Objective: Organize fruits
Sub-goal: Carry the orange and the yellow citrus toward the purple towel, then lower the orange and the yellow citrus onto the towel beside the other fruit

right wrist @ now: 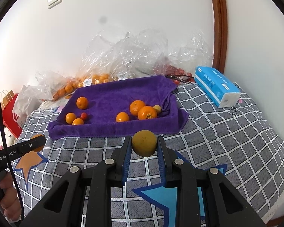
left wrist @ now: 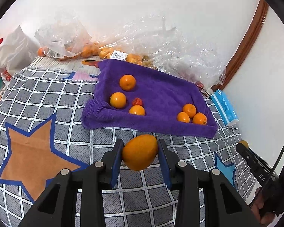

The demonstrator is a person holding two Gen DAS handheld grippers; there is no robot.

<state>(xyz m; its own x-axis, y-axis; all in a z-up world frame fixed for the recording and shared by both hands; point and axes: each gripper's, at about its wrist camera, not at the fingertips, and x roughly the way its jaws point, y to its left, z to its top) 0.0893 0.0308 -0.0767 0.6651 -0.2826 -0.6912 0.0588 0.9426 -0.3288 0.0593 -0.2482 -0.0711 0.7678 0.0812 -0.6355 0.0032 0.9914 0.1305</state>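
Note:
My left gripper point(left wrist: 140, 145) is shut on an orange fruit point(left wrist: 140, 152) held above the checked blanket, just in front of the purple towel point(left wrist: 161, 94). My right gripper point(right wrist: 144, 141) is shut on a smaller yellow-green fruit point(right wrist: 144, 143), also just short of the towel point(right wrist: 113, 94). On the towel's left side lie three oranges point(left wrist: 118, 99) and a small red fruit point(left wrist: 137, 101). On its right side three more oranges point(right wrist: 147, 113) sit together, with a small yellowish fruit point(right wrist: 157, 108) beside them. Each gripper shows at the other view's edge.
Clear plastic bags point(left wrist: 81, 43) with more oranges lie along the wall behind the towel. A blue tissue pack point(right wrist: 215, 87) rests at the right, by a wooden door frame point(right wrist: 219, 28). A red paper bag point(right wrist: 11, 113) stands at the left. The checked blanket point(left wrist: 47, 98) carries star patches.

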